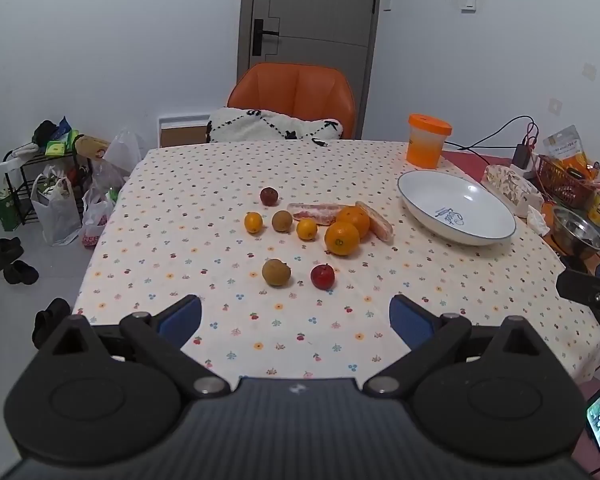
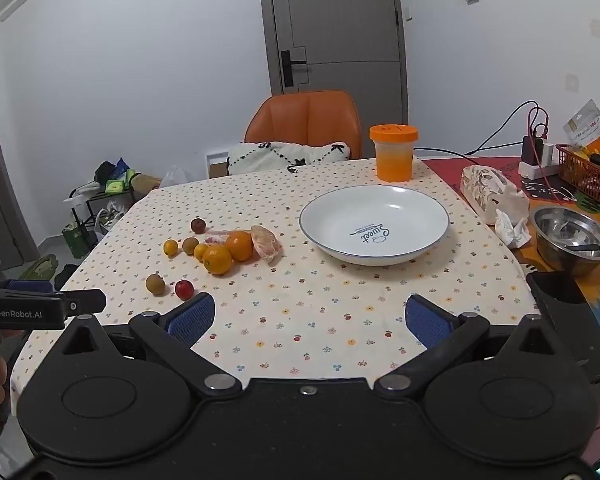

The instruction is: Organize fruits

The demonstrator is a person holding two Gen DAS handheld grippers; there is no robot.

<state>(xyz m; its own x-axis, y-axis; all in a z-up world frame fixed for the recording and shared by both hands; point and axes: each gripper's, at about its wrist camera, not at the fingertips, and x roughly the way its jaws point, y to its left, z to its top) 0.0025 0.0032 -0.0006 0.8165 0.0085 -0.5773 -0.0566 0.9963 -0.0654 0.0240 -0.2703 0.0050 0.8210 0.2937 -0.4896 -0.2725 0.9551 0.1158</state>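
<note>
Covering the tabletop [image 2: 340,320] is a flower-dotted cloth, and we see everything resting on it. Toward the right edge sits the white plate [image 2: 374,226], empty, with the orange-lidded jar [image 2: 394,152] behind it at the far edge. Our left gripper [image 1: 296,314] and right gripper [image 2: 308,314] both hover over the near edge, tongs spread wide apart, holding nothing. Left of the plate and well apart from it lies the fruit: two oranges [image 1: 347,230] touching each other, peeled pomelo segments [image 1: 376,220] pressed against them, then two small yellow citrus [image 1: 307,229], two brown fruits [image 1: 276,272] and two small red ones [image 1: 323,276] scattered toward the middle, the nearest red and brown closest to the near edge.
</note>
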